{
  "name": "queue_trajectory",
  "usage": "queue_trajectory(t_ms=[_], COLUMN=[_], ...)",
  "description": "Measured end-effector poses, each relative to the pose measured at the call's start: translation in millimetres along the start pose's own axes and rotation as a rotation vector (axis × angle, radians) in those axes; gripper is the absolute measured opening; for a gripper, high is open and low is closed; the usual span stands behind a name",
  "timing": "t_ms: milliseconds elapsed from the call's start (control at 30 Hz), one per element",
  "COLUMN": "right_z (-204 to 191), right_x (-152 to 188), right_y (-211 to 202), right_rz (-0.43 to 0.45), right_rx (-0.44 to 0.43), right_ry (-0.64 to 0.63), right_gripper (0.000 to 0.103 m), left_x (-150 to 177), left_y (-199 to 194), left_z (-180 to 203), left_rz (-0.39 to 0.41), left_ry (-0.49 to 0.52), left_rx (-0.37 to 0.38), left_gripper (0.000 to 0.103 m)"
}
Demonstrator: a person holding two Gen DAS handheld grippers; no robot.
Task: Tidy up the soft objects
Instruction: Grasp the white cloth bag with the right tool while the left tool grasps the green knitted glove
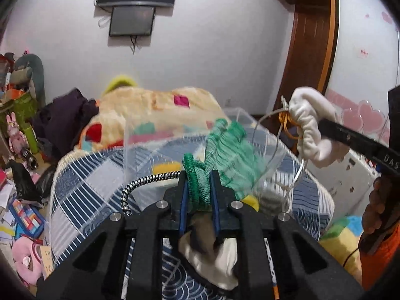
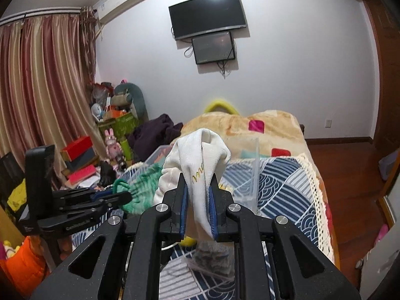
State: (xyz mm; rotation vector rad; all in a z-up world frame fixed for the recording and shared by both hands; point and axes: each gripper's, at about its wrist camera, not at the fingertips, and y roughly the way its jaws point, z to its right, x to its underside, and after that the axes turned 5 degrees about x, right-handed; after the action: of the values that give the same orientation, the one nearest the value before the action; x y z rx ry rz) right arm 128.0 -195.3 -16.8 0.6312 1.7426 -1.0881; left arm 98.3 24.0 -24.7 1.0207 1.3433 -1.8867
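Note:
My left gripper (image 1: 199,175) is shut on a green mesh bag (image 1: 200,182), held above the bed; the bag trails off toward the clear plastic box (image 1: 240,117). The left gripper also shows in the right wrist view (image 2: 125,196) with the green bag (image 2: 142,187). My right gripper (image 2: 198,175) is shut on a white cloth pouch (image 2: 200,155) that drapes over its fingertips. In the left wrist view the pouch (image 1: 310,120) hangs from the right gripper's finger (image 1: 350,135), with cords dangling beside the box.
The bed has a blue patterned quilt (image 2: 282,182) and a beige blanket with coloured squares (image 2: 250,125). More soft items lie below the grippers (image 1: 212,255). Clutter, boxes and plush toys (image 2: 112,115) fill the left side. A wardrobe (image 1: 312,50) stands right.

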Motion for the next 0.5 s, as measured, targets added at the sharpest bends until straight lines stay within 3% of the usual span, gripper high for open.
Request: queue_trajectory(t_ms=[233,500], right_z=[0,1], right_x=[-17,-28], right_y=[5,38], right_rz=[0.046,0.027], right_rx=[0.012,0.041], right_ry=[0.002,0.001], right_gripper=[0.013,0.013], left_x=[-31,-47], left_y=[-7,22], left_z=[-4,-14], left_rz=[0.081,0.076], left_ry=[0.005,0.001], left_rx=[-0.030,-0.089], left_gripper=[0.016,0.016])
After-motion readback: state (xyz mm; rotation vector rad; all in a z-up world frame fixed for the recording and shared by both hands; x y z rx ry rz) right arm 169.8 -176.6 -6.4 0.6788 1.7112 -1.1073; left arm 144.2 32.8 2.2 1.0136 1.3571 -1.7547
